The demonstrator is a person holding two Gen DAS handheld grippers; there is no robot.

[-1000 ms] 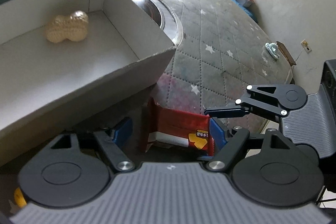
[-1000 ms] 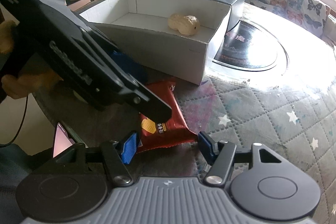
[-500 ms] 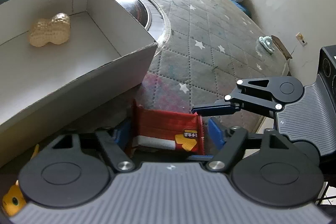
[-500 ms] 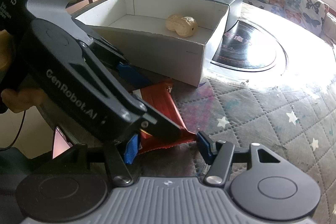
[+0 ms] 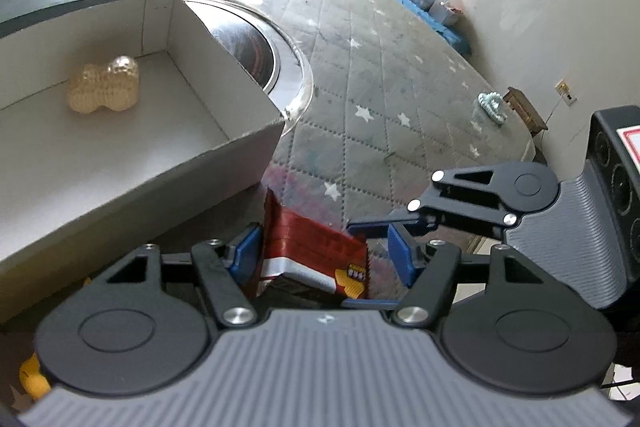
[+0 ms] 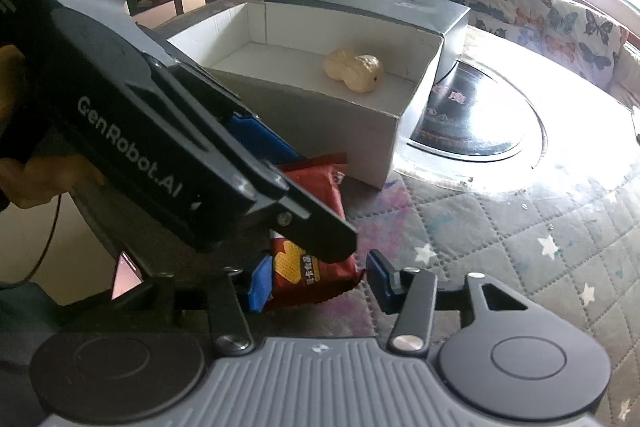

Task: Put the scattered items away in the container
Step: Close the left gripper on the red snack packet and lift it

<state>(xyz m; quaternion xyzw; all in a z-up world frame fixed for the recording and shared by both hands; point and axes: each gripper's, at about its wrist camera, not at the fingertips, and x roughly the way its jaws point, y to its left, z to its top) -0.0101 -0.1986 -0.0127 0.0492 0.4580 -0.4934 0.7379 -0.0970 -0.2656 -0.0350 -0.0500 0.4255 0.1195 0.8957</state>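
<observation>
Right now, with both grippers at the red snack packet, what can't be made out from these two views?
- Red snack packet: right wrist view, its middle is hidden by the left gripper.
- Whether the right gripper fingers press the packet: unclear; its jaws are closing.
- Yellow object: left wrist view, cut off by the gripper body.
- Packet print: too small to read.

Black linkage arms with silver screw heads, round black pivot discs and a ribbed grey housing on the left claw (image 5: 324,257), blue pads (image 5: 400,259) at the fingertips. Same build on the right claw (image 6: 316,285): blue pads (image 6: 260,281), grey ribbed body, black discs. White lettering "GenRobot.AI" and "DAS" along the left claw's black side, seen from the right wrist, with a thin dark cable (image 6: 48,239) below.
</observation>
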